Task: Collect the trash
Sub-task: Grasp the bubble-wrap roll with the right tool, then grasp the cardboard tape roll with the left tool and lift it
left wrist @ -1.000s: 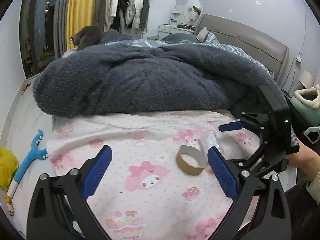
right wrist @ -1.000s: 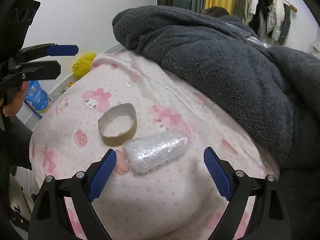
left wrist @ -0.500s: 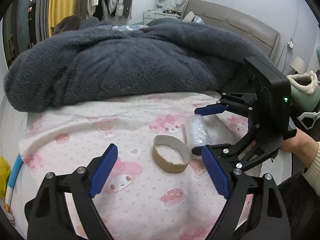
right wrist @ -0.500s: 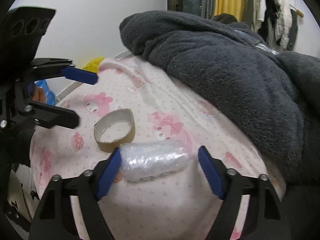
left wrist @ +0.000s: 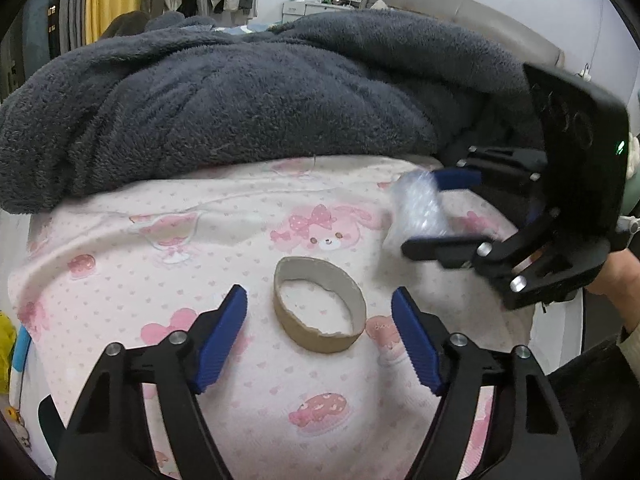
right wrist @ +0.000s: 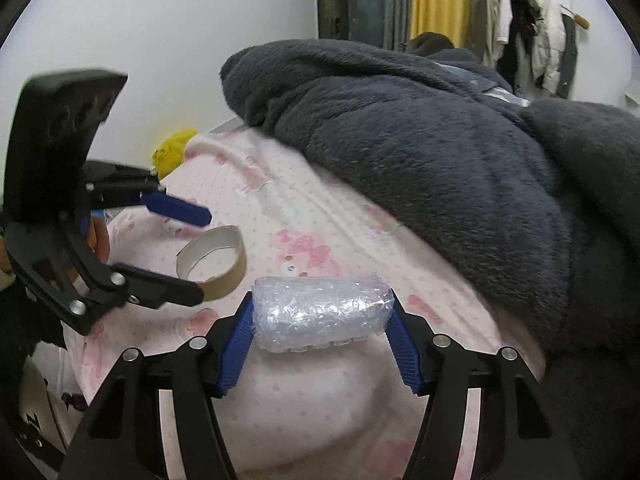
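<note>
A brown cardboard ring point(left wrist: 320, 308) lies on the pink patterned sheet point(left wrist: 168, 248). My left gripper point(left wrist: 320, 332) straddles it with jaws closing; both blue pads stand clear of the ring. In the right wrist view the ring point(right wrist: 224, 276) shows between the left gripper point(right wrist: 204, 256) fingers. A clear bubble-wrap roll point(right wrist: 324, 308) lies crosswise in my right gripper point(right wrist: 320, 320), whose jaws are closing with the pads against both ends of the roll. The left wrist view shows that roll point(left wrist: 412, 204) in the right gripper point(left wrist: 420, 212), to the right of the ring.
A thick dark grey fleece blanket point(left wrist: 260, 92) is heaped across the bed just behind both items. A person's hand point(left wrist: 616, 276) holds the right gripper at the bed's right edge. A yellow object point(right wrist: 172, 152) sits beyond the bed's left edge. Clothes point(right wrist: 528, 32) hang at the back.
My left gripper came down and forward until the ring sat between its narrowing jaws. The right jaws closed in from wide apart onto the ends of the bubble-wrap roll.
</note>
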The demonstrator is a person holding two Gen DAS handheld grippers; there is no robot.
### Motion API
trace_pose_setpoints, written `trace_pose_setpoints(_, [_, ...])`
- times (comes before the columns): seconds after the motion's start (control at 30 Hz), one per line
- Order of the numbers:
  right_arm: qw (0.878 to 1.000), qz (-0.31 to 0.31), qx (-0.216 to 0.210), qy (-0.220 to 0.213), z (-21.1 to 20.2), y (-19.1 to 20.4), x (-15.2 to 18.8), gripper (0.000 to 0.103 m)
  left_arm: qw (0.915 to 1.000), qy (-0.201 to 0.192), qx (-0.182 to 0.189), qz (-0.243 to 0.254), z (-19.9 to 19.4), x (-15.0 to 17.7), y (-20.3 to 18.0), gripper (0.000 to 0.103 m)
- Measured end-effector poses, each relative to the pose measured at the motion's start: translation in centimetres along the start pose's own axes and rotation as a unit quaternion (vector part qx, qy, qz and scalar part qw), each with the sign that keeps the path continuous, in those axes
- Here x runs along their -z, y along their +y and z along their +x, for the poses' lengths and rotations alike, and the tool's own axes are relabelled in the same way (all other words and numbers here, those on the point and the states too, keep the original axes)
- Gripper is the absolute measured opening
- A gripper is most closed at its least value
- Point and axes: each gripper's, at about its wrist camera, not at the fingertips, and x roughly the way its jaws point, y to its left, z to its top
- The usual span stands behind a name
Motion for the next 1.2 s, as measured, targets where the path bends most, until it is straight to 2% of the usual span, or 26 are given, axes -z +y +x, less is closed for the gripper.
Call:
trace_pose_setpoints(0.23, [1.000,0.012,0.005,-0.003,-0.6,-0.4,0.1,0.063,0.9995,0.008,-0.026,0.014,1.1,0.2,-0.8,0.051])
trace_pose_setpoints(0.63, [0.998,0.057,0.008,-0.008,-1.0,-0.3,-1.1,0.062,0.9988,-0.019,-0.044,-0.008,-0.3,0.0,-0.2,0.050])
trace_pose_setpoints(1.0, [0.991,0.129,0.020,-0.007,-1.3,0.0,-2.7,0.062,0.9934,-0.059,-0.085,-0.048,-3.6,-0.6,2.3,0.050])
trace_pose_setpoints(1.2, [0.986,0.163,0.038,-0.016,-1.5,0.9,-3.9,0.062,0.9905,-0.068,-0.103,-0.059,-5.1,-0.5,4.0,0.050])
